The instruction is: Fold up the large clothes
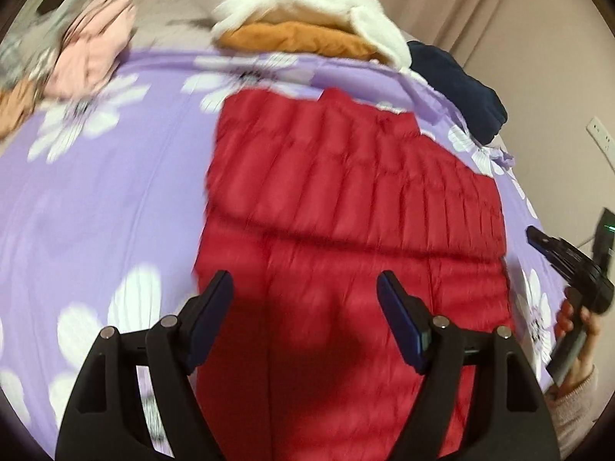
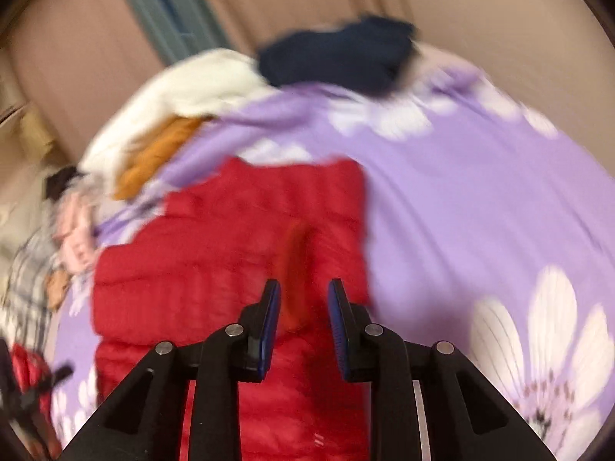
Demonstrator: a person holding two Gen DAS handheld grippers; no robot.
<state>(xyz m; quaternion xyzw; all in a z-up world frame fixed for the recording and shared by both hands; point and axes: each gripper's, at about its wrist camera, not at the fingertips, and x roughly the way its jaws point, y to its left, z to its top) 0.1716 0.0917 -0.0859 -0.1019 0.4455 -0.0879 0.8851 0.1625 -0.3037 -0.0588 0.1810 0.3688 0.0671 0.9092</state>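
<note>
Left gripper [image 1: 305,284] wide, empty over red jacket [image 1: 346,192] — right gripper [image 2: 303,292] narrow, empty; hand [image 1: 576,322] only left view.

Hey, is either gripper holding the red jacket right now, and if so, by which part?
Neither. The left gripper is wide open above the red jacket, and the right gripper has a narrow, empty gap between its fingers.

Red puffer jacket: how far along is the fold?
Done: the red puffer jacket lies on the purple floral bedspread with one layer folded across it. In hand: nothing; the left gripper is open above it, and the right gripper holds no cloth. Left: further folds, then the white garment and the navy garment.
</note>
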